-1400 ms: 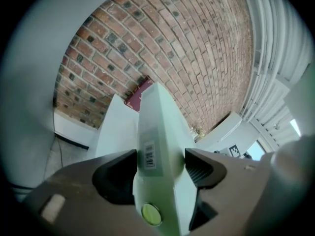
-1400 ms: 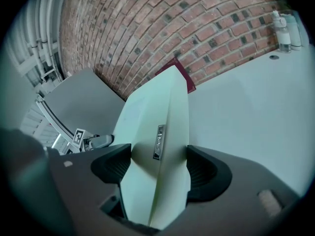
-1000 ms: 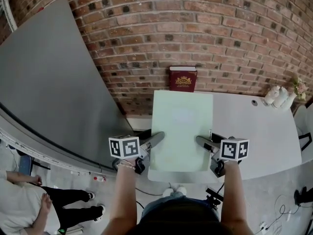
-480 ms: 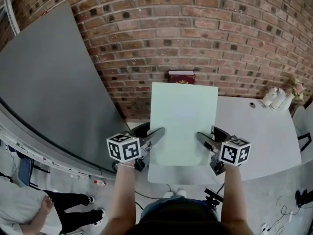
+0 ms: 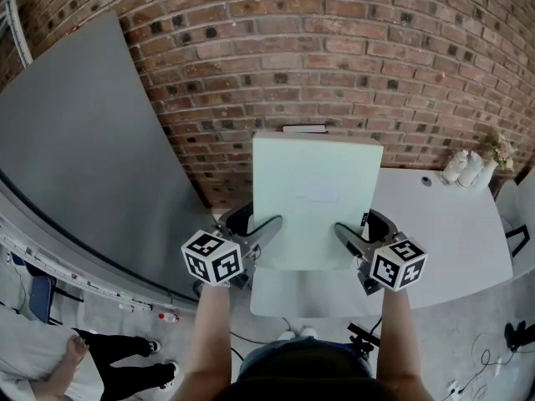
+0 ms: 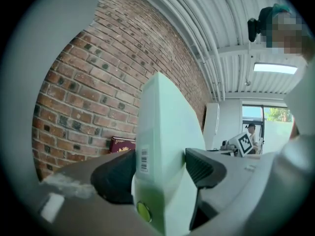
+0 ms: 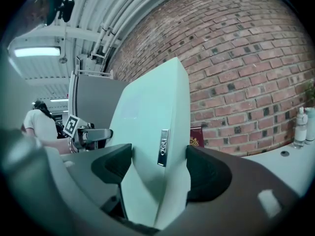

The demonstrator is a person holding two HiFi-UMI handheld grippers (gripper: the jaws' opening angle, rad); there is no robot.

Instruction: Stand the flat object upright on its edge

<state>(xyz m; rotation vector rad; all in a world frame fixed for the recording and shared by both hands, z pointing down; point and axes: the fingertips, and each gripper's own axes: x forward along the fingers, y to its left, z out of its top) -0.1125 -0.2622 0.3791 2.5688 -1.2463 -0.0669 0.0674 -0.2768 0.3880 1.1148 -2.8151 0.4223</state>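
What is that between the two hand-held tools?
A pale green flat box: the left tool and right tool each clamp one side edge, seen best in the head view.

The left gripper [image 6: 160, 170] clamps the narrow edge of a pale green box [image 6: 167, 117] that is tilted up on end, with both dark pads pressed against it. A barcode sticker [image 6: 144, 160] sits on that edge. Behind, a dark red book [image 6: 121, 144] stands by the brick wall [image 6: 93, 82].

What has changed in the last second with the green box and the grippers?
The green box has tipped up from lying flat, its far edge rising until it almost hides the red book. The left gripper and right gripper rose with it. Unchanged: both stay clamped on its side edges; the bottles haven't moved.
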